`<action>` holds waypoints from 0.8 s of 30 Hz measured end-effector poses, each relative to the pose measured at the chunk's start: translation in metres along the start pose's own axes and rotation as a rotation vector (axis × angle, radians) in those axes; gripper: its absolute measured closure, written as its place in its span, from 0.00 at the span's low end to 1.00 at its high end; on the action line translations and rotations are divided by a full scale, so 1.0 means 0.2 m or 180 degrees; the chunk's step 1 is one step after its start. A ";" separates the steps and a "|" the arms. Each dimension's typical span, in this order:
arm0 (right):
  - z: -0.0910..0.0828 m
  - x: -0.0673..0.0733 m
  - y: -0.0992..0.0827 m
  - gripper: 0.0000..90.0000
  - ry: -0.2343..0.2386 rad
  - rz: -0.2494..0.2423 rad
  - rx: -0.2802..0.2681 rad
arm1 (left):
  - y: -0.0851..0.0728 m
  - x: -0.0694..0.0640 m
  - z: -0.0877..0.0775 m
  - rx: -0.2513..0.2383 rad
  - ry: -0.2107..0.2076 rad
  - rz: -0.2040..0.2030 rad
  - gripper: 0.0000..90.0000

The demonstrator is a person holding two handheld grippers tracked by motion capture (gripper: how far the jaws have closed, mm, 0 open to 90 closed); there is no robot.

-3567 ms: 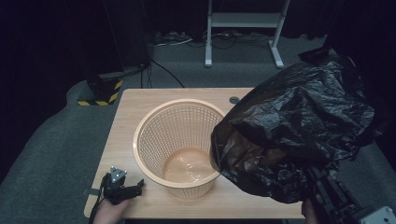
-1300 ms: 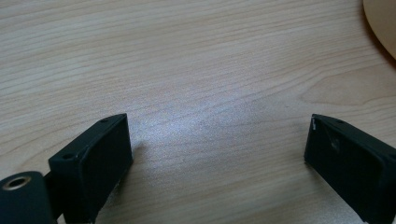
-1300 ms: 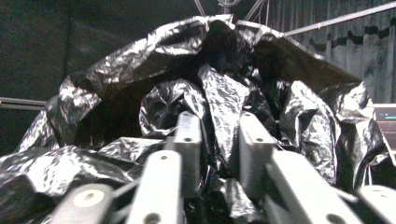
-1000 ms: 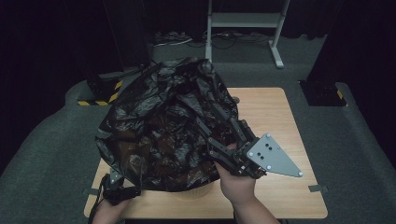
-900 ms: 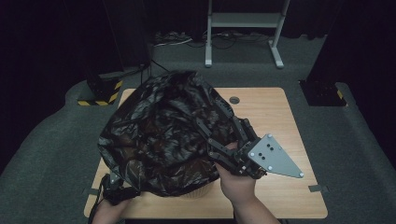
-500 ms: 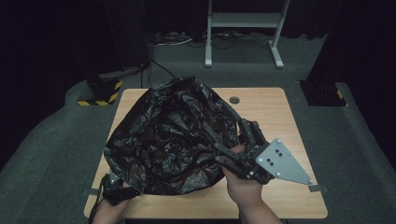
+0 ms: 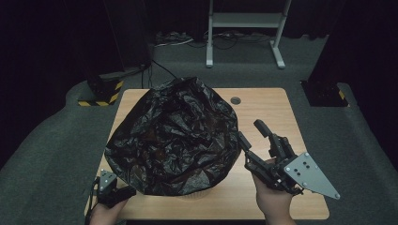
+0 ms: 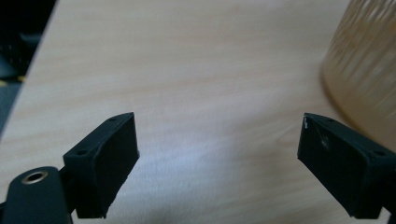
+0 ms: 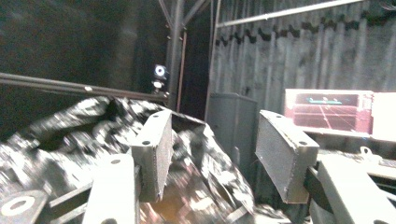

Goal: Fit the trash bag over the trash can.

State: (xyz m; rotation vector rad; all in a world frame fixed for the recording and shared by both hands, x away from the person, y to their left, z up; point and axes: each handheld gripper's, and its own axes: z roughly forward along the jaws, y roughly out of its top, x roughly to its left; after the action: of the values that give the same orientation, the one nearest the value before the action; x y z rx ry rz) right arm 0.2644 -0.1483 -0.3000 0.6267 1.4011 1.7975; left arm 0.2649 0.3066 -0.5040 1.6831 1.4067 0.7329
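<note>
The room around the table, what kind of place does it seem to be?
Probably a dark recording studio or lab, not a home. A lone wooden table stands on grey carpet, black curtains hang behind, and a camera sits on a metal pole.

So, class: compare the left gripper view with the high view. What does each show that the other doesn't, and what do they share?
Left gripper view alone: the pale orange slatted plastic basket wall, bare, with the left gripper open and empty. High view alone: the crumpled black plastic bag draped over that spot, and the open right gripper. Both: the light wooden table.
</note>
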 end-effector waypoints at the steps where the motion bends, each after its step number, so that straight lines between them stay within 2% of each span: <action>1: -0.01 -0.01 -0.02 0.51 -0.0003 0.0005 0.0020 | 0.01 0.00 -0.02 -0.0097 -0.0008 0.0010 0.14; 2: -0.01 -0.02 -0.03 0.51 -0.0007 0.0016 0.0042 | 0.02 -0.01 -0.04 -0.0186 0.0000 0.0034 0.14; 6: -0.02 -0.03 -0.07 0.51 -0.0025 0.0001 0.0102 | 0.04 -0.01 -0.14 -0.0590 -0.0004 -0.0005 0.14; 10: -0.03 -0.04 -0.09 0.51 -0.0062 -0.0030 0.0125 | 0.09 0.02 -0.25 -0.0948 -0.0017 -0.0065 0.14; 16: -0.04 -0.02 -0.11 0.50 -0.0052 0.0015 0.0131 | 0.23 0.03 -0.49 -0.1704 0.0097 -0.0080 0.14; 20: -0.05 0.00 -0.10 0.50 -0.0006 0.0041 0.0093 | 0.33 0.00 -0.60 -0.2112 0.0054 -0.0086 0.14; 22: -0.06 0.02 -0.09 0.50 0.0012 0.0041 0.0079 | 0.40 -0.03 -0.63 -0.2260 -0.0002 -0.0036 0.14; 24: -0.05 0.03 -0.10 0.50 0.0015 0.0035 0.0101 | 0.47 -0.08 -0.64 -0.2357 -0.0075 0.0067 0.14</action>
State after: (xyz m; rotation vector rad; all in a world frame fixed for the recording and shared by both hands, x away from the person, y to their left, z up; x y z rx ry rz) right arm 0.2586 -0.1473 -0.3219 0.6483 1.4343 1.7896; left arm 0.2023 0.3129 -0.3572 1.1135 0.9257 1.0768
